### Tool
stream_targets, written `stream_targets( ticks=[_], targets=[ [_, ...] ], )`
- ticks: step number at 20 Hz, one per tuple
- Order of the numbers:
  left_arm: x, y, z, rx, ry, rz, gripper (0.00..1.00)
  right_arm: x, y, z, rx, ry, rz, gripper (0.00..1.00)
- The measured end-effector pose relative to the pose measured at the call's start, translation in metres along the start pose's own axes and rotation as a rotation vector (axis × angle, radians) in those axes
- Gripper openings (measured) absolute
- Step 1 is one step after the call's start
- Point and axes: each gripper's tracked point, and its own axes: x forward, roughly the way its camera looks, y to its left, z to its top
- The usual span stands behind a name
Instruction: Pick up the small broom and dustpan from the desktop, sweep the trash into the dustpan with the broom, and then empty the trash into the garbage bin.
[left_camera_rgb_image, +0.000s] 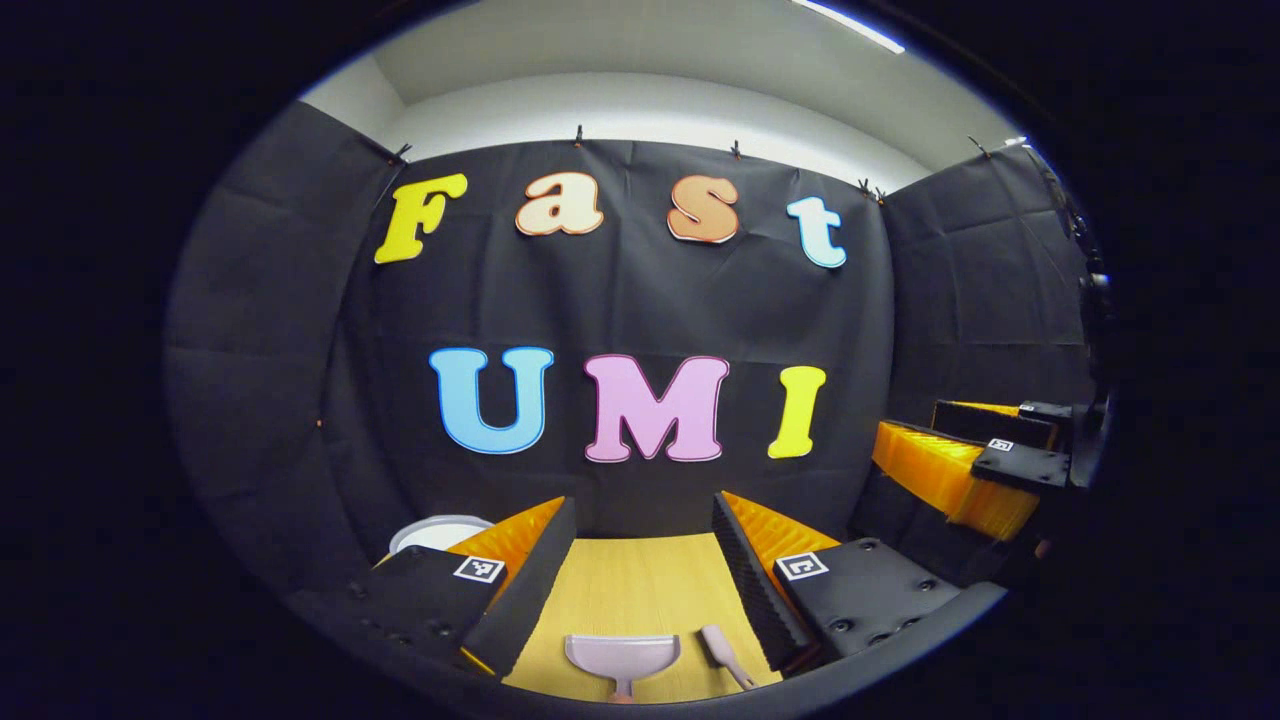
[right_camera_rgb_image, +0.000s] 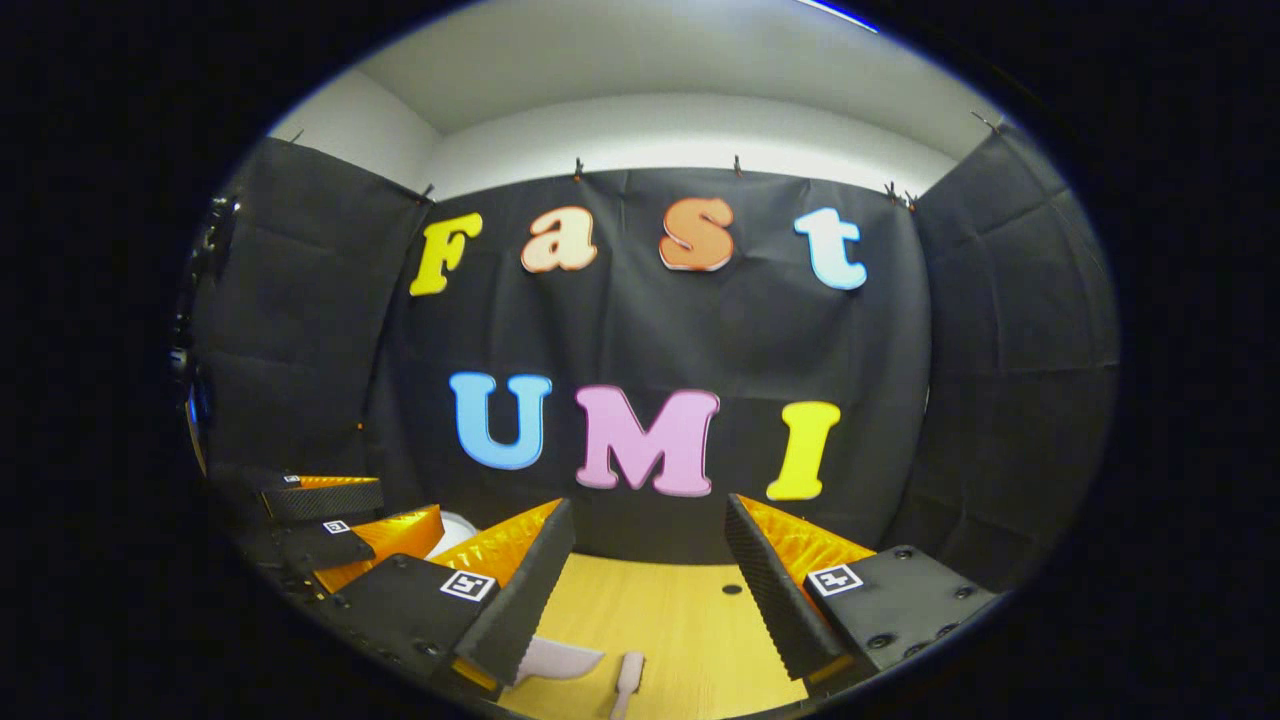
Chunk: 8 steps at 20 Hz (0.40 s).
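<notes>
A wooden tabletop (left_camera_rgb_image: 640, 590) fronts black cloth walls. At bottom centre of the left gripper view lie the dustpan (left_camera_rgb_image: 621, 657) and broom (left_camera_rgb_image: 724, 652), between the left gripper (left_camera_rgb_image: 640, 585) jaws, apart; the right gripper (right_camera_rgb_image: 645, 590) jaws also apart.

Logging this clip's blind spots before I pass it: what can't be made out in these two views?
- Pale pink plastic dustpan: handle cut off by the bottom edge in left gripper view; in right gripper view the right gripper's left finger covers part of it.
- Small pink broom: lower end cut off in right gripper view.
- White round garbage bin: mostly hidden behind the left gripper.
- Trash: too small to tell.
</notes>
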Motion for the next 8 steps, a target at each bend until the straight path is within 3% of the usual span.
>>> stream_targets(
  ticks=[4, 5, 8],
  targets=[
    [-0.020, 0.002, 0.019, -0.029, -0.070, 0.021, 0.81, 0.000, -0.006, -0.005, -0.005, -0.016, 0.025, 0.97],
    [-0.027, 0.004, 0.025, -0.022, -0.086, 0.043, 0.81, -0.001, -0.011, -0.005, -0.002, -0.009, 0.029, 0.91],
    [-0.030, -0.010, 0.032, -0.033, -0.106, 0.032, 0.81, 0.000, -0.020, -0.002, 0.020, -0.011, 0.032, 0.91]
  ],
)
